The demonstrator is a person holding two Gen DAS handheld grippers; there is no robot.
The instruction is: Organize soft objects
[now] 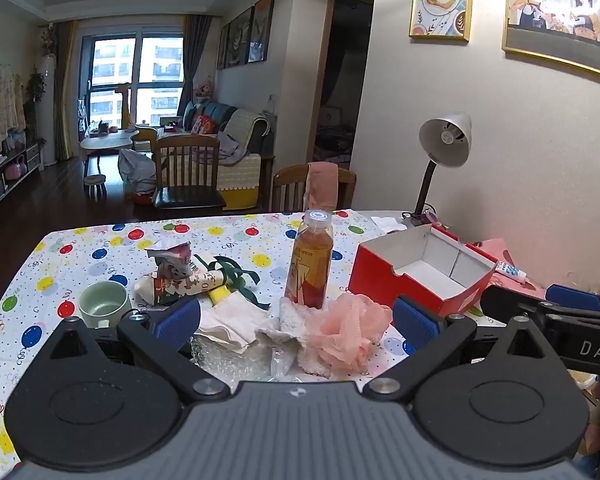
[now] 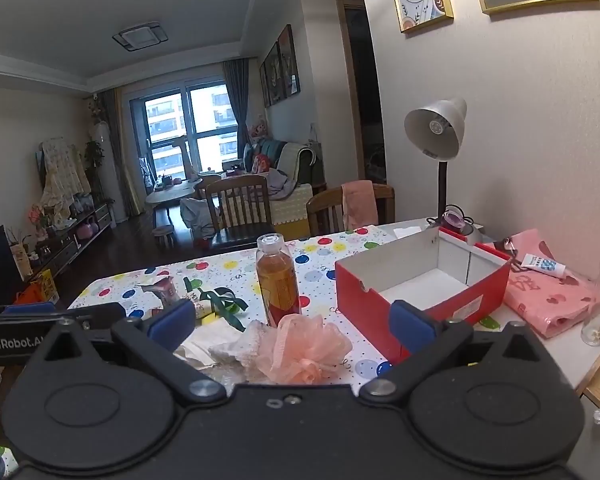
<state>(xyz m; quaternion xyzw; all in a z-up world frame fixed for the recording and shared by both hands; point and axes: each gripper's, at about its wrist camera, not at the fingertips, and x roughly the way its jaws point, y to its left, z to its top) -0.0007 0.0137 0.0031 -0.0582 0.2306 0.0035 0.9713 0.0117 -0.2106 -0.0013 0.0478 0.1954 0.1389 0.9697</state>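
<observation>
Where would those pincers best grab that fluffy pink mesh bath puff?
Probably the pink mesh bath puff at its gathered top ruffles, coming from above on the near side. It lies loose and squashy, and the upright amber drink bottle stands close behind it, so a level approach risks toppling that.

The left claw [image 1: 296, 322] and right claw [image 2: 292, 322] both gape wide, empty, tilted slightly downward.

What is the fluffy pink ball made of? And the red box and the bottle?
The pink ball looks like gathered nylon netting, a bath pouf: ruffled, see-through mesh folds. The red box seems to be cardboard, glossy red outside and matte white inside, with thin folded walls. The bottle looks like clear plastic, since amber liquid shows through it, though glass can't be ruled out.
</observation>
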